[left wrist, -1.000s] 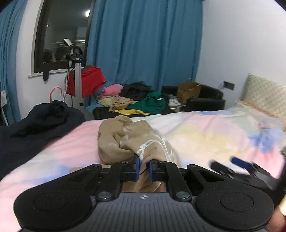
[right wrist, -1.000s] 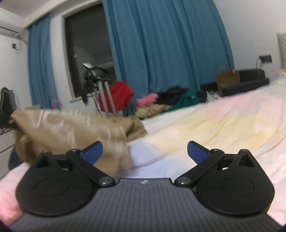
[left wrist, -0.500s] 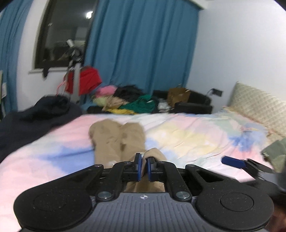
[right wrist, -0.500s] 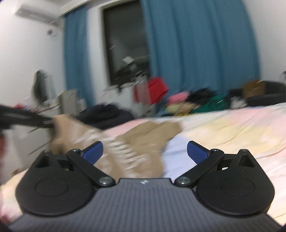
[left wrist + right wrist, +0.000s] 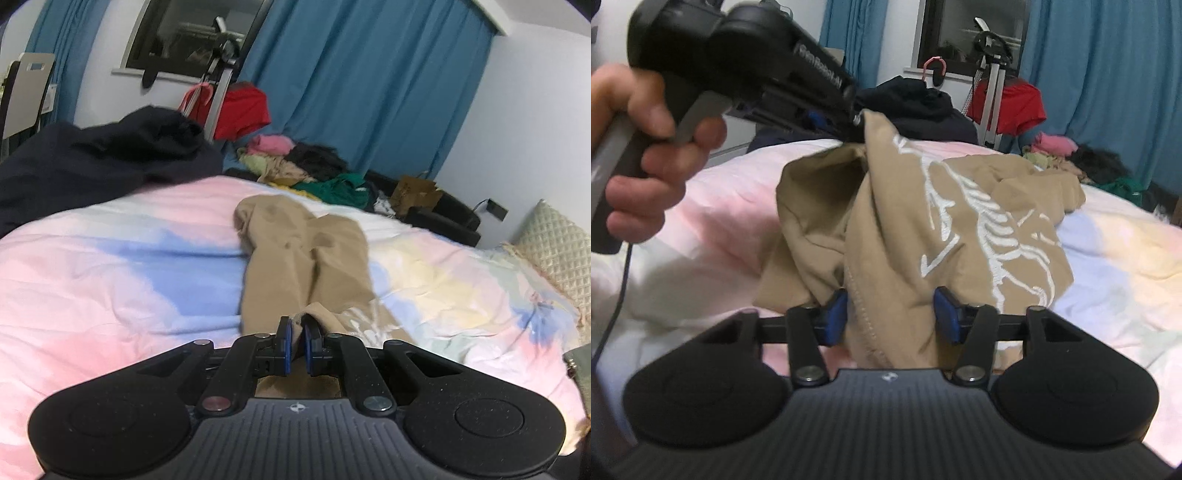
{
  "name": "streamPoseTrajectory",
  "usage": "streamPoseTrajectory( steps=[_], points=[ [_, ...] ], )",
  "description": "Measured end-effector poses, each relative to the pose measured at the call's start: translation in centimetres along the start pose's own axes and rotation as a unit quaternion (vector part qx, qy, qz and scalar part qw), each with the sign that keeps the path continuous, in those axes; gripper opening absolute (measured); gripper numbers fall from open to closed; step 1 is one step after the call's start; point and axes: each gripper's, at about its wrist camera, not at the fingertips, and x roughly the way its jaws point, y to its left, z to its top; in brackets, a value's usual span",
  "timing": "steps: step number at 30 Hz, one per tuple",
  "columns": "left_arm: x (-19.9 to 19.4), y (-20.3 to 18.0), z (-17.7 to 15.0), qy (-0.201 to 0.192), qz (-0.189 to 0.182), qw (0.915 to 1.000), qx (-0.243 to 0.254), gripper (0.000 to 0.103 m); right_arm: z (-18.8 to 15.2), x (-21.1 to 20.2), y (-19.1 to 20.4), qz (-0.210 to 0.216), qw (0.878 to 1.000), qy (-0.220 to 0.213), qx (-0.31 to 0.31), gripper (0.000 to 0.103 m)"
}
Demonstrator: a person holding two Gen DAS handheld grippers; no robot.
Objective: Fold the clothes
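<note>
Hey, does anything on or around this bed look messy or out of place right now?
Yes. Beyond the bed, clothes lie in a loose heap, and a dark garment is dumped on the bed's far corner. The tan garment being folded is bunched and creased.

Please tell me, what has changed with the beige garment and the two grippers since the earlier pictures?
The right gripper came across to the beige garment and its jaws have just been closing; a hem fold now sits between them, not yet clamped. The garment, bunched before, now lies stretched along the bed. The left gripper stays pinched on one corner.
</note>
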Motion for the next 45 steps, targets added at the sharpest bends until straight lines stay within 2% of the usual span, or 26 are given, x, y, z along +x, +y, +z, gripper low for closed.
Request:
streamPoseTrajectory(
  steps=[3,5,8,12,15,18,20,22,23,26,33,36,40,41,45],
  points=[
    [1.2,0.9,0.0,0.015,0.005,0.9999,-0.001,0.012,0.5,-0.5,-2.2,0.011,0.998,-0.006,0.058,0.014],
    [1.5,1.2,0.1,0.022,-0.002,0.9997,0.002,0.015,0.8,-1.8,-3.9,0.020,0.994,-0.025,0.101,0.014],
    [1.3,0.7,0.1,0.021,-0.023,0.9993,0.020,0.021,1.0,-3.4,-6.5,0.012,0.988,-0.052,0.145,0.013],
    [0.7,-1.2,-0.2,0.005,-0.033,0.9989,0.033,0.030,1.9,-4.4,-10.3,-0.028,0.978,-0.086,0.190,0.013],
    [0.3,-2.9,-0.8,0.008,-0.049,0.9969,0.060,0.035,2.1,-4.4,-13.3,-0.059,0.968,-0.089,0.228,0.013],
    [-0.1,-4.3,-1.4,0.011,-0.066,0.9929,0.098,0.038,0.6,-3.0,-16.3,-0.074,0.954,-0.061,0.284,0.015],
    [-0.3,-5.2,-1.8,0.013,-0.070,0.9901,0.121,0.038,-1.5,-1.6,-18.4,-0.064,0.936,-0.029,0.344,0.015],
    [-0.5,-6.0,-2.2,0.016,-0.073,0.9874,0.140,0.037,-3.4,-1.3,-19.5,-0.043,0.915,-0.009,0.402,0.015],
    [-0.7,-6.4,-2.4,0.011,-0.072,0.9865,0.146,0.036,-3.9,-1.4,-19.7,-0.035,0.908,-0.006,0.418,0.015],
    [-1.0,-7.1,-2.9,0.008,-0.067,0.9847,0.161,0.037,-3.5,-2.6,-19.4,-0.028,0.911,-0.028,0.411,0.015],
    [1.5,-7.9,-3.9,0.021,-0.037,0.9811,0.189,0.042,-0.8,-4.6,-17.5,-0.022,0.934,-0.104,0.342,0.015],
    [2.2,-7.6,-4.4,0.027,-0.025,0.9772,0.209,0.043,-0.1,-5.3,-16.8,-0.007,0.936,-0.137,0.324,0.015],
    [1.5,-6.9,-3.5,0.010,-0.035,0.9827,0.182,0.014,0.5,-6.0,-16.3,-0.004,0.937,-0.164,0.307,0.013],
    [0.9,-6.6,-3.0,-0.004,-0.039,0.9843,0.172,0.011,0.6,-6.1,-16.1,-0.007,0.938,-0.172,0.301,0.013],
    [-1.7,-5.3,-1.1,-0.060,-0.063,0.9880,0.127,0.009,1.1,-6.0,-15.8,-0.009,0.940,-0.188,0.283,0.013]
  ],
)
